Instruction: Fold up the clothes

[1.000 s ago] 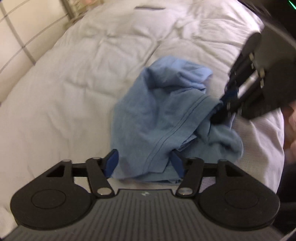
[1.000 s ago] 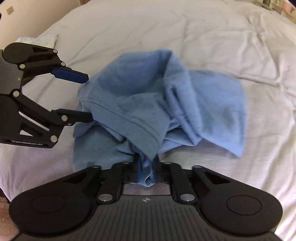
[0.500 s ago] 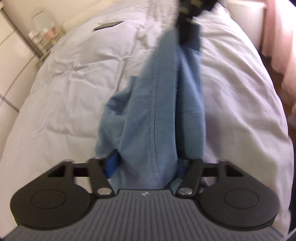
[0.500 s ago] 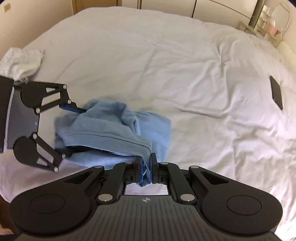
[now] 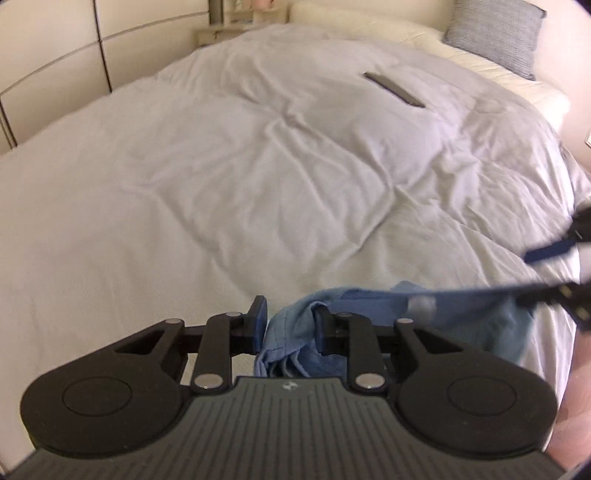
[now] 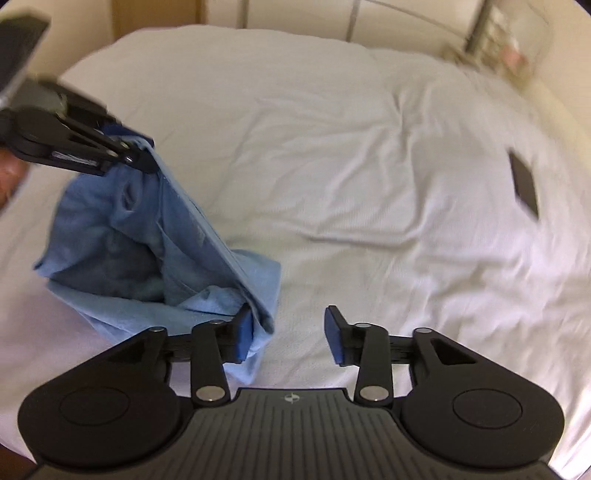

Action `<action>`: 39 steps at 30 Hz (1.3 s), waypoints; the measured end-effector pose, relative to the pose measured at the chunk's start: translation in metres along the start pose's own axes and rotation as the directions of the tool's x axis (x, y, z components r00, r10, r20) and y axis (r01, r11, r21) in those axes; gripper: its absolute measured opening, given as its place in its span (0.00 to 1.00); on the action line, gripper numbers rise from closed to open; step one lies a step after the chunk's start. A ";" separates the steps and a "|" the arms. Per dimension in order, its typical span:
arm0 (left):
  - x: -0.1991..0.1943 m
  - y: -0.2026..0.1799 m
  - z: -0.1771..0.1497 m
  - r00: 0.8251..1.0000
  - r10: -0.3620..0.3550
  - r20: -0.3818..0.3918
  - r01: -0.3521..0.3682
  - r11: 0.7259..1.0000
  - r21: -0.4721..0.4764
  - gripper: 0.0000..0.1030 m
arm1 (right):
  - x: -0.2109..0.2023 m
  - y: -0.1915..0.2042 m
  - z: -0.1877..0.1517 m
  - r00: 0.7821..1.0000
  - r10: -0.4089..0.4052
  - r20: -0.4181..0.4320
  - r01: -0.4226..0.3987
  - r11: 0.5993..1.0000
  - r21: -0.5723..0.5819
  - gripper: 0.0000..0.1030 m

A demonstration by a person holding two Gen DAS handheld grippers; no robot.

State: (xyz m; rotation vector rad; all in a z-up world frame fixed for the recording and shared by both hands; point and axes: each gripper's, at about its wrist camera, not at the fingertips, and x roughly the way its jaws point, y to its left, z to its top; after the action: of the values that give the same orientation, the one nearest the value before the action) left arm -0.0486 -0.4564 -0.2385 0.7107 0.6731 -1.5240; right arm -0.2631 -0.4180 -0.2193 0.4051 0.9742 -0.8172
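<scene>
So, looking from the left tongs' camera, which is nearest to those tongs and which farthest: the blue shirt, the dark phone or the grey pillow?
1. Blue shirt: between the closing left tongs.
2. Dark phone: mid-bed, right of centre.
3. Grey pillow: far right corner, at the bed's head.

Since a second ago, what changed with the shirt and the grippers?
The right gripper let go of the blue shirt; its fingers are opening, the hem slack beside one pad. The left gripper is closing on bunched cloth and lifted it. The phone stayed on the white duvet.
</scene>
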 end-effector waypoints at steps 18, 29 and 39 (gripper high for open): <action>-0.041 0.017 -0.048 0.998 -0.067 -0.017 0.066 0.997 -0.049 0.61 | 0.015 -0.040 -0.029 0.991 0.133 0.012 -0.130 0.937 0.325 0.02; -0.035 -0.030 -0.081 0.997 -0.005 -0.076 0.010 0.998 0.069 0.42 | 0.018 -0.026 -0.018 0.993 0.119 0.021 -0.120 0.956 0.269 0.02; -0.024 -0.002 -0.058 0.994 0.104 -0.039 -0.103 0.994 0.045 0.03 | 0.018 -0.031 -0.018 0.996 0.079 0.028 -0.084 0.962 0.259 0.02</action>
State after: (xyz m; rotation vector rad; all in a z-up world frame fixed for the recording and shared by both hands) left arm -0.0462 -0.3966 -0.2565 0.7998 0.6270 -1.4351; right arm -0.2915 -0.4343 -0.2420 0.6593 0.8303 -0.8748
